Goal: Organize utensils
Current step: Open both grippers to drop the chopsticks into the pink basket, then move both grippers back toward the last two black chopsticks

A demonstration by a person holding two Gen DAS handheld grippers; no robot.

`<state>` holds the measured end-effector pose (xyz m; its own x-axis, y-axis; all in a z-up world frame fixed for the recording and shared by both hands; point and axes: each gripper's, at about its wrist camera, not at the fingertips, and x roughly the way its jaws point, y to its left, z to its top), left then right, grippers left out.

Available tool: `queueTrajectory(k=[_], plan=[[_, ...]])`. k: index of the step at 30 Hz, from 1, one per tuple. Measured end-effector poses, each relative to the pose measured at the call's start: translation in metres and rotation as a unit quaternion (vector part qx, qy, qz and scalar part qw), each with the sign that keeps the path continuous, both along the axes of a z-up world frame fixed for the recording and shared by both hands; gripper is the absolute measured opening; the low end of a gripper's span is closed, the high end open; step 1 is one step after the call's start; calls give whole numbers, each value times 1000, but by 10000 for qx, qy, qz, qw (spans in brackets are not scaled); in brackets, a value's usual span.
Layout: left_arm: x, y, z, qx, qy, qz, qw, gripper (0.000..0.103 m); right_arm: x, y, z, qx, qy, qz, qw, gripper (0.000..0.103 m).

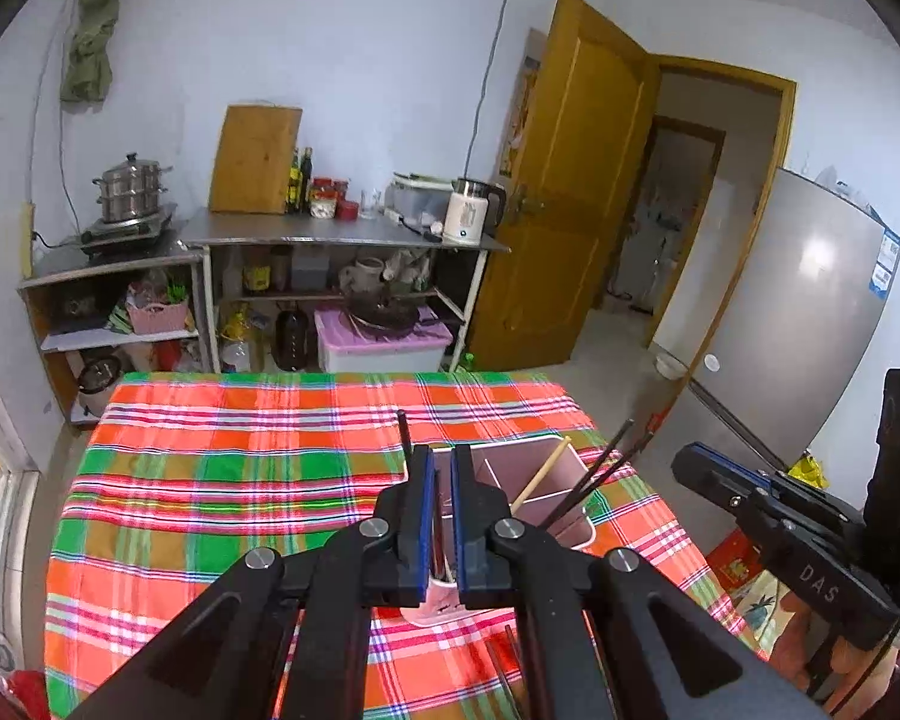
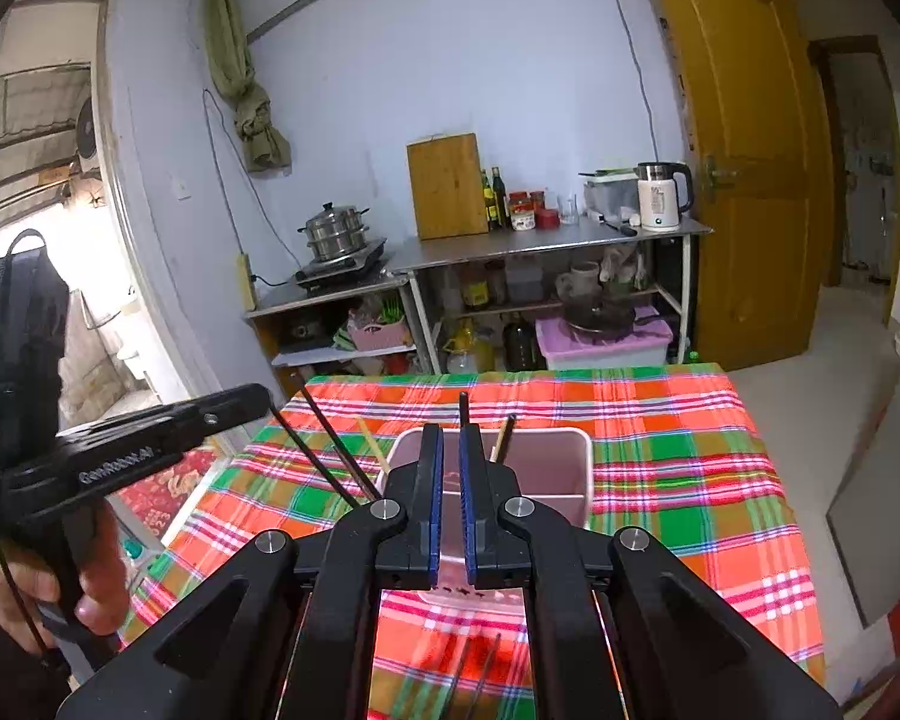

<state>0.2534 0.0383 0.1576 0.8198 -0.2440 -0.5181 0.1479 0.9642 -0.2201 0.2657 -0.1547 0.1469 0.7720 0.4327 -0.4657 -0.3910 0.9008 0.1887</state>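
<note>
While the left gripper (image 1: 441, 516) is held above the pink utensil holder (image 1: 546, 480), its jaws are brought close together, and a dark chopstick (image 1: 403, 429) appears to be pinched between them, its tip rising past the left pad. The right gripper (image 2: 450, 504) is also nearly pressed together, and a dark stick (image 2: 464, 408) stands up just behind its jaws; whether this stick is gripped or only stands in the holder cannot be told.

A placing step is judged to be in hand: chopsticks are being put into the compartments of the holder. For the next move, the held stick should be lowered upright into one compartment and then released, without pushing the light holder over.

The holder is a pale pink box with inner dividers, and it is placed on the plaid tablecloth (image 1: 240, 480), near the front edge of the table. Several dark chopsticks (image 1: 600, 468) and one bamboo chopstick (image 1: 540, 474) lean inside it. Two more thin sticks (image 2: 480, 672) are seen lying on the cloth, nearer than the holder.
</note>
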Motion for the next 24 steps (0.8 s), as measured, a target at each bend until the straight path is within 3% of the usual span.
queueTrajectory(k=[9,24], plan=[[-61,-7,7,-17,-252,56,9997,5,-40,-19,0,118,-11,-58,9999,7],[-127,-25,-52,54,74,15,10000,5,-103,-37,-41,93,218,-178,9996,10]])
